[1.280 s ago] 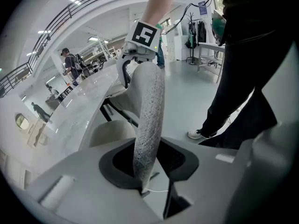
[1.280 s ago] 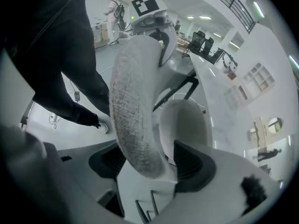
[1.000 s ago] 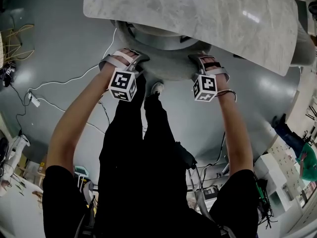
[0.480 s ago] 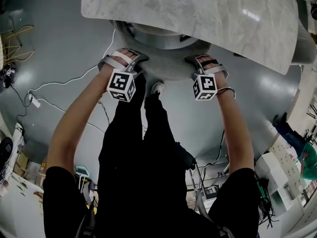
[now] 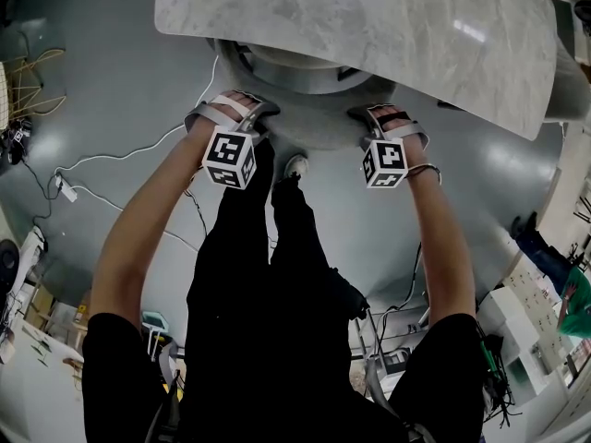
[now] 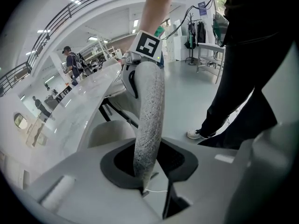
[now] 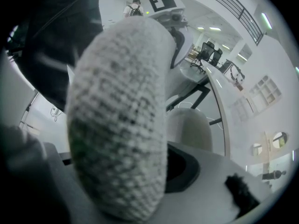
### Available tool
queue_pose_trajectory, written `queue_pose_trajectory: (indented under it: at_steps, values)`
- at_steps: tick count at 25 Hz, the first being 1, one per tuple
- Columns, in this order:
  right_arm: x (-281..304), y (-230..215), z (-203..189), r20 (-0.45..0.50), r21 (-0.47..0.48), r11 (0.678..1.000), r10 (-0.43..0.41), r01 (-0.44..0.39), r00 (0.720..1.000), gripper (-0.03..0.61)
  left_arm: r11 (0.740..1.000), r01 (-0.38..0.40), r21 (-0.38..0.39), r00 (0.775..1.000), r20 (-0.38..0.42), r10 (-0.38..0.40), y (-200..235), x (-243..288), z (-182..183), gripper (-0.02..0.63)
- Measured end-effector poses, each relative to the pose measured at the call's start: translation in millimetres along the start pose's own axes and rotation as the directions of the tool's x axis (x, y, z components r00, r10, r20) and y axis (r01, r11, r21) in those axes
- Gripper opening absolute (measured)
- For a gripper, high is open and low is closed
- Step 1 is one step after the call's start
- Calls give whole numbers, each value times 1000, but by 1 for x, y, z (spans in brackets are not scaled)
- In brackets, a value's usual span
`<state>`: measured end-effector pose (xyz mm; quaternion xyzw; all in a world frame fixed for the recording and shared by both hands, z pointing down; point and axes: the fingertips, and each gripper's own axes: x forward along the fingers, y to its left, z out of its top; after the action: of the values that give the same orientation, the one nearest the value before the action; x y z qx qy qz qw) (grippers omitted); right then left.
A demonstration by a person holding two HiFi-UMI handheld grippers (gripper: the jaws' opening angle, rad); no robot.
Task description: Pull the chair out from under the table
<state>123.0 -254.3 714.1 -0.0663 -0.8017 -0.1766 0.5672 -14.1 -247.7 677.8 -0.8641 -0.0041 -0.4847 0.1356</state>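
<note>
The chair (image 5: 314, 123) is tucked under the marble table (image 5: 369, 26); only its rounded grey fabric back shows in the head view. My left gripper (image 5: 242, 109) is shut on the back's left rim. In the left gripper view that woven rim (image 6: 149, 115) runs up from between the jaws of the left gripper (image 6: 148, 169). My right gripper (image 5: 374, 116) sits on the right rim, and its jaws are closing. The thick rim (image 7: 121, 125) fills the gap between the jaws of the right gripper (image 7: 126, 190) and touches both.
The person's dark trouser legs and a white shoe (image 5: 294, 164) stand just behind the chair. White cables (image 5: 111, 155) trail over the grey floor at the left. A second pale chair (image 6: 110, 134) sits under the table's far side. Desks and clutter line the right edge.
</note>
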Motion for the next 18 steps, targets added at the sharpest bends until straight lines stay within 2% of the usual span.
queue_pose_trajectory:
  at_steps: [18]
  values:
    - [-1, 20, 14, -24, 46, 999, 6, -5, 1000, 133, 999, 42, -5, 999, -31, -42, -14, -6, -3, 101]
